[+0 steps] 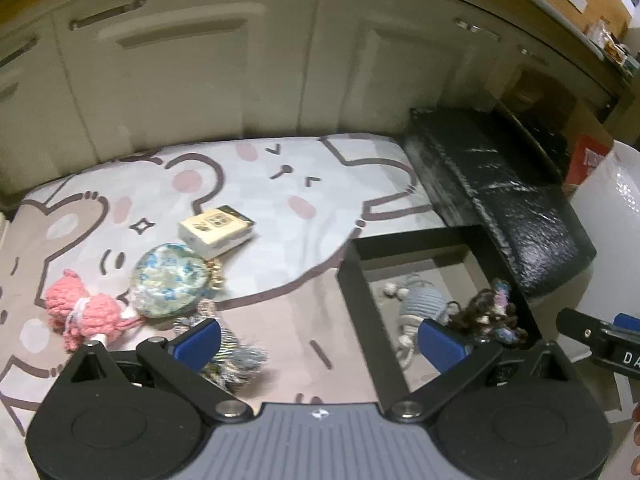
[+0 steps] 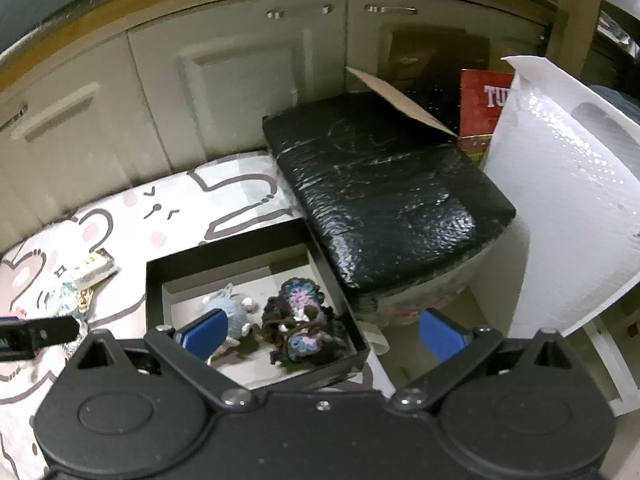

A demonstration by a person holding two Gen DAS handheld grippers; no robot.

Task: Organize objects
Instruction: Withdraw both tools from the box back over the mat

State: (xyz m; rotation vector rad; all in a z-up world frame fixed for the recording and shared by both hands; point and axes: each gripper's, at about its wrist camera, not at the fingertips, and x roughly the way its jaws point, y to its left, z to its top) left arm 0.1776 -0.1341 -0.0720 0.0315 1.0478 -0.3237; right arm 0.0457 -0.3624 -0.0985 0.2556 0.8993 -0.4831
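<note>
A black open box (image 1: 352, 280) (image 2: 154, 280) sits on a cartoon-print mat (image 1: 280, 208). Inside it lie a grey-blue crochet toy (image 1: 424, 304) (image 2: 234, 312) and a dark brown, pink and blue crochet toy (image 1: 490, 312) (image 2: 298, 320). Left of the box on the mat are a pink crochet doll (image 1: 84, 312), a round blue-green pouch (image 1: 170, 280), a small cream box (image 1: 216, 226) (image 2: 94, 266) and a grey tasselled crochet piece (image 1: 236, 356). My left gripper (image 1: 320, 340) is open and empty above the mat beside the box. My right gripper (image 2: 324, 334) is open and empty above the box's near right corner.
A black wrapped bin (image 1: 500, 200) (image 2: 384, 196) stands right of the mat. A white bubble-wrap roll (image 2: 568, 208) and a red carton (image 2: 482, 104) are further right. Cream cabinet doors (image 1: 200, 72) close the back.
</note>
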